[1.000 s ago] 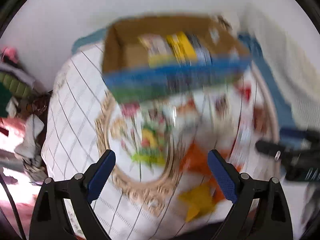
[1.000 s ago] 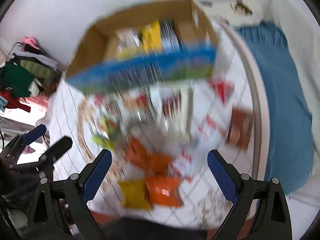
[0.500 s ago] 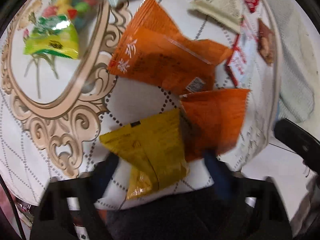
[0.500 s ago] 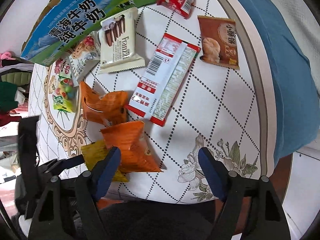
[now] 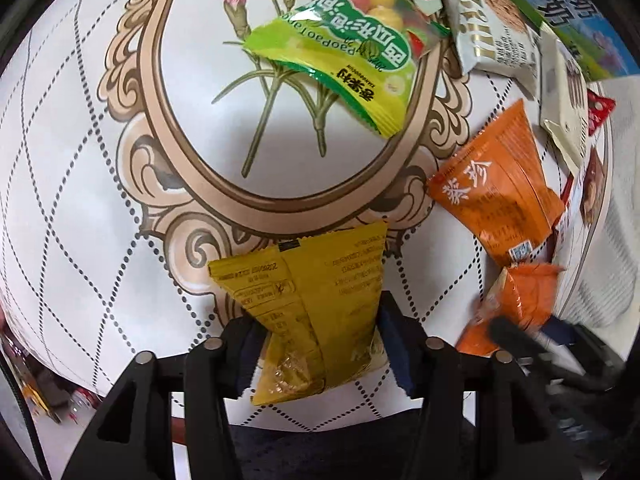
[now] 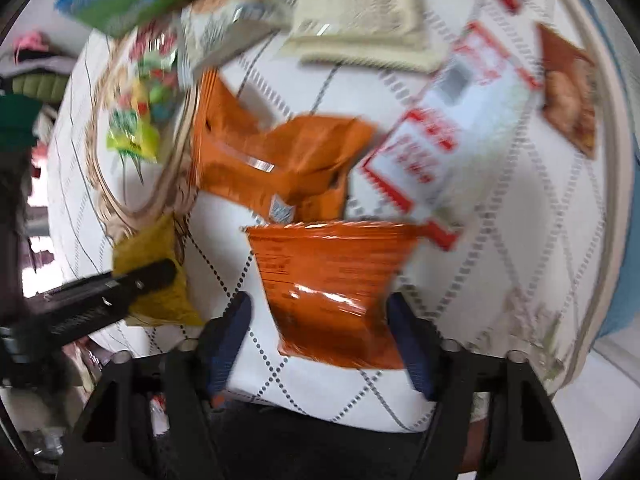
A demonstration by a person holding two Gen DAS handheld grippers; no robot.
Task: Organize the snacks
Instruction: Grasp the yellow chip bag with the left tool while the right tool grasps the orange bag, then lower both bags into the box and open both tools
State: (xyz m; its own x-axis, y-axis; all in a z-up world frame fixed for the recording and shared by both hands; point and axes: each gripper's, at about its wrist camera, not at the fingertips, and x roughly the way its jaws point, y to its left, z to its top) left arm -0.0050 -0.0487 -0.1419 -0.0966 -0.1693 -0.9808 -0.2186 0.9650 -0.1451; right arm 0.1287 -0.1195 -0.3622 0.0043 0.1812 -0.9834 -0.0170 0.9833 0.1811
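Left tongs [image 5: 318, 346] narrowed onto yellow snack packet [image 5: 308, 304] lying on tabletop [image 5: 80, 220], pads pressing its sides, right tongs [image 6: 320, 330] closing around orange snack packet [image 6: 332, 280], pads just beside its edges, contact unclear.

Home: floral tablecloth [image 5: 100, 200], heaped clothes [image 6: 24, 92].

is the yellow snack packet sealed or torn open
Looks sealed: yellow packet lies puffed, crimped top edge intact, nothing spilled. Its lower end is partly hidden.

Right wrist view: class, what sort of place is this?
Probably a home room: a patterned tablecloth strewn with snack packets, clothes piled beyond the table's edge.
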